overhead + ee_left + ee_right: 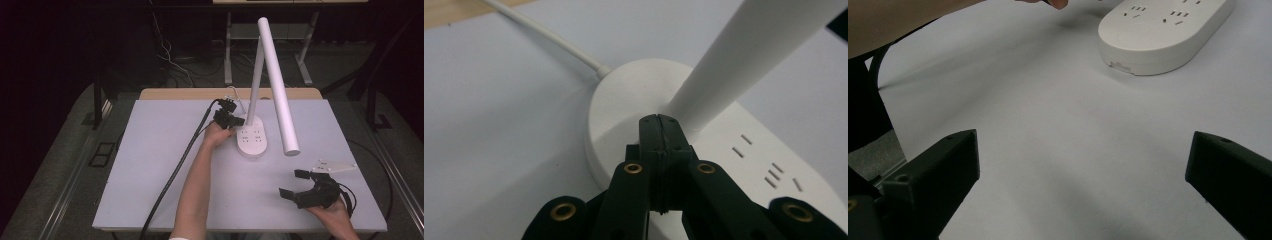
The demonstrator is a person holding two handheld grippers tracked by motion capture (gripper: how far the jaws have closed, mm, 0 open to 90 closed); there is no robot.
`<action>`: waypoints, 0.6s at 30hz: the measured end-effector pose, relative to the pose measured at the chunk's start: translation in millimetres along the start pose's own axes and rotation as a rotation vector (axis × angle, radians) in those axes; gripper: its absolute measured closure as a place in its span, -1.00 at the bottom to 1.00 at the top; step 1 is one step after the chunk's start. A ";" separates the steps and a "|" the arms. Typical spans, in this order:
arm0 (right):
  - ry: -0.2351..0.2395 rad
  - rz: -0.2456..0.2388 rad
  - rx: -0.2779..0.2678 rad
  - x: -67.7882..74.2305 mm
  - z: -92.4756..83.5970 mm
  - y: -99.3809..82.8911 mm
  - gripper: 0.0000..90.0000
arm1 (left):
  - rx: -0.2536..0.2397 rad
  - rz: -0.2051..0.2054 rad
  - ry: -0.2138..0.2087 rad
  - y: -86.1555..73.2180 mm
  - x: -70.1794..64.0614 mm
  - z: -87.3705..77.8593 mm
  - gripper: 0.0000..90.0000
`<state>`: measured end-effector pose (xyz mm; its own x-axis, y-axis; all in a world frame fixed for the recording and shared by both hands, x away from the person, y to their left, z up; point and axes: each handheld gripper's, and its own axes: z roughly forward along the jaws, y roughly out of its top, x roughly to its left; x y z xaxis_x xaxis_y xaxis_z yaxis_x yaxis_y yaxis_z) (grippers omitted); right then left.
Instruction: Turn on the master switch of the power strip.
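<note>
High view puts a white desk lamp (252, 137) near the middle of the table (150, 165), its oval base flat on the surface, a slim stem rising from the back of the base and a long tube head slanting down toward the front right; a white cord (549, 37) leaves the rear of the base.

Left gripper view shows the left gripper (659, 122) with its jaws pressed together and nothing between them, the tips resting at the foot of the stem on the base; the right gripper (300, 185) sits well apart at the front right, jaws spread wide and empty above bare table.

Judging by its build, the lamp is rigid smooth plastic, probably bottom-heavy in the base with its sockets, and slick to the jaws; the long head would act as a lever and tip it if lifted high up; the stem low down, or the base rim, looks the safer hold; the cord may drag.
</note>
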<state>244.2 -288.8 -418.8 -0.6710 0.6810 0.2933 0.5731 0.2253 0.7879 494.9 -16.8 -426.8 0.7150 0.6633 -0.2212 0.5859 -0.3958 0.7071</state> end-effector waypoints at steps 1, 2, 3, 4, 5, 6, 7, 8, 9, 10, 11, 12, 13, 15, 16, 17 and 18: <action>0.000 0.001 0.000 0.1 -0.2 -0.1 -0.99 | 0.003 0.001 0.008 0.5 -1.2 0.2 1.00; 0.000 0.002 0.000 0.1 -0.3 -0.3 -0.99 | 0.007 -0.029 0.003 1.1 -0.8 0.6 1.00; 0.000 0.002 0.000 0.1 -0.3 -0.3 -0.99 | 0.007 -0.029 0.003 1.1 -0.8 0.6 1.00; -0.001 0.004 -0.001 0.2 -0.7 -0.5 -0.99 | 0.023 -0.027 0.008 2.5 -1.4 0.8 1.00; -0.001 0.004 -0.001 0.2 -0.7 -0.5 -0.99 | 0.023 -0.027 0.008 2.5 -1.4 0.8 1.00; -0.001 0.006 -0.002 0.0 -1.2 -0.8 -0.99 | 0.037 -0.002 0.024 3.5 -3.4 1.1 1.00; -0.002 0.007 -0.002 -0.1 -1.3 -0.8 -0.99 | 0.070 0.024 0.061 7.1 -9.9 1.2 1.00; -0.002 0.007 -0.002 -0.3 -1.5 -0.7 -0.99 | 0.070 0.024 0.061 7.1 -9.9 1.2 1.00; -0.003 0.006 -0.004 -0.5 -1.6 -0.7 -0.99 | 0.072 0.022 0.064 8.0 -9.7 1.5 1.00; -0.003 0.006 -0.004 -0.5 -1.6 -0.7 -0.99 | 0.072 0.022 0.064 8.0 -9.7 1.5 1.00; -0.003 0.007 -0.005 -0.3 -1.8 -0.7 -0.99 | 0.064 0.012 0.062 7.4 -9.6 1.8 1.00; -0.004 0.008 -0.007 0.0 -2.2 -0.8 -0.99 | 0.062 0.009 0.061 6.8 -8.9 1.3 1.00; -0.004 0.008 -0.008 -0.1 -2.2 -1.0 -0.99 | 0.053 -0.005 0.050 5.9 -7.6 1.3 1.00; -0.004 0.009 -0.005 -0.8 -1.9 -0.9 -0.99 | 0.034 -0.027 0.035 4.0 -5.4 1.3 1.00; -0.004 0.009 -0.005 -0.8 -1.9 -0.9 -0.99 | 0.020 -0.036 0.028 2.6 -4.2 1.5 1.00; -0.003 0.009 -0.005 -1.3 -1.6 -0.8 -0.99 | 0.010 -0.054 0.020 1.1 -3.3 1.2 1.00; -0.002 0.010 -0.006 -1.3 -1.5 -0.9 -0.99 | 0.001 -0.057 0.014 -0.4 -1.9 0.8 1.00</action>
<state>243.8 -291.0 -419.1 -0.6643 0.6848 0.2995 0.5765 0.2143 0.7885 493.6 -18.4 -427.3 0.6749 0.6936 -0.2520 0.6262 -0.3576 0.6928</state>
